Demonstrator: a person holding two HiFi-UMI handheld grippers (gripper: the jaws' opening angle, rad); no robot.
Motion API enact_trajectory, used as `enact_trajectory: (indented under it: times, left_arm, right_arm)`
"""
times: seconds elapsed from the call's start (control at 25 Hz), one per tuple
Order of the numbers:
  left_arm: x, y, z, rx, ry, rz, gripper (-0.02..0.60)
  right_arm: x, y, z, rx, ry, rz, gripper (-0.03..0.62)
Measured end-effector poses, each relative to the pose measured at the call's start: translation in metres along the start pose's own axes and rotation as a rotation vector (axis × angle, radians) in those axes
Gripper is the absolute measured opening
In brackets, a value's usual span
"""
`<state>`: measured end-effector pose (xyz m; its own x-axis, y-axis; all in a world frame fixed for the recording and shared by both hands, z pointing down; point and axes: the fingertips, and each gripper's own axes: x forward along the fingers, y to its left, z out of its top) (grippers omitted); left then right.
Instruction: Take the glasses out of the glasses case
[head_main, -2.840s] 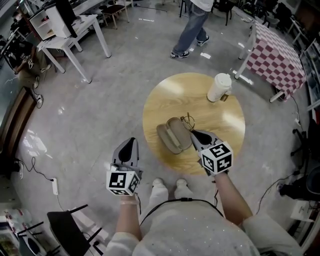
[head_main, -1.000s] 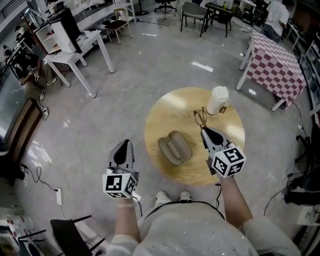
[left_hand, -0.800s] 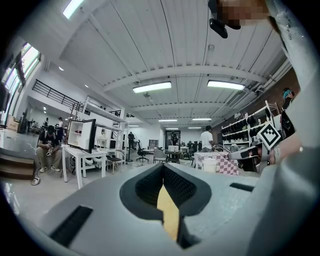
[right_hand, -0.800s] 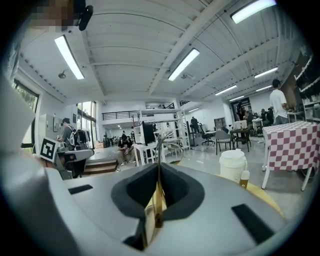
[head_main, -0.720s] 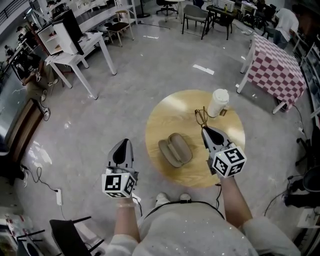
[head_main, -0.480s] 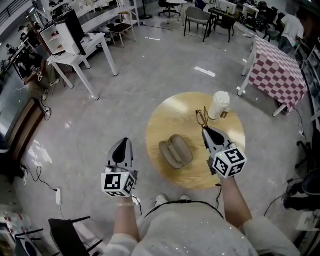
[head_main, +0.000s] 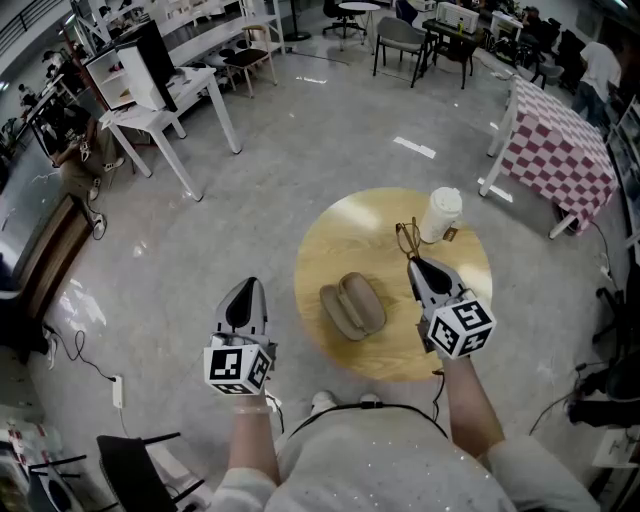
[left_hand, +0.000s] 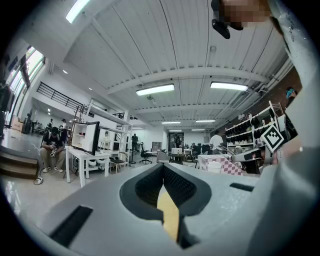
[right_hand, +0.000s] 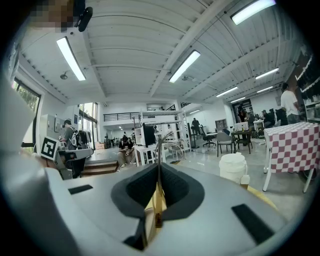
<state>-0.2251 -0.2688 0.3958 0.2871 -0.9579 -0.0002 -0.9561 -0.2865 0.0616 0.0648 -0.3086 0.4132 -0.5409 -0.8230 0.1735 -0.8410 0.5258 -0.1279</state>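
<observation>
The tan glasses case (head_main: 352, 305) lies open in the middle of the round wooden table (head_main: 330, 235). My right gripper (head_main: 413, 264) hovers over the table to the right of the case, shut on the thin-framed glasses (head_main: 405, 238), which stick out beyond its tips toward the cup. In the right gripper view a temple of the glasses (right_hand: 158, 150) runs between the closed jaws of the right gripper (right_hand: 159, 167). My left gripper (head_main: 246, 293) hangs over the floor left of the table, shut and holding nothing; in its own view the left gripper (left_hand: 163, 167) has its pads together.
A white lidded cup (head_main: 441, 214) stands at the table's far right, just beyond the glasses, and it appears as the cup (right_hand: 233, 167) in the right gripper view. A checked table (head_main: 560, 150) and white desks (head_main: 150, 100) stand farther off on the grey floor.
Since the earliest frame my right gripper has carried the glasses from beside the case up toward the cup. Over the last second neither gripper has visibly moved.
</observation>
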Motion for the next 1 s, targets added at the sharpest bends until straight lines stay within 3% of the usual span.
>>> enact_trajectory:
  times: [1.0]
  left_arm:
    - [-0.011, -0.004, -0.004, 0.007, 0.011, 0.019, 0.005]
  right_arm:
    - [-0.004, 0.002, -0.001, 0.016, -0.018, 0.021, 0.017]
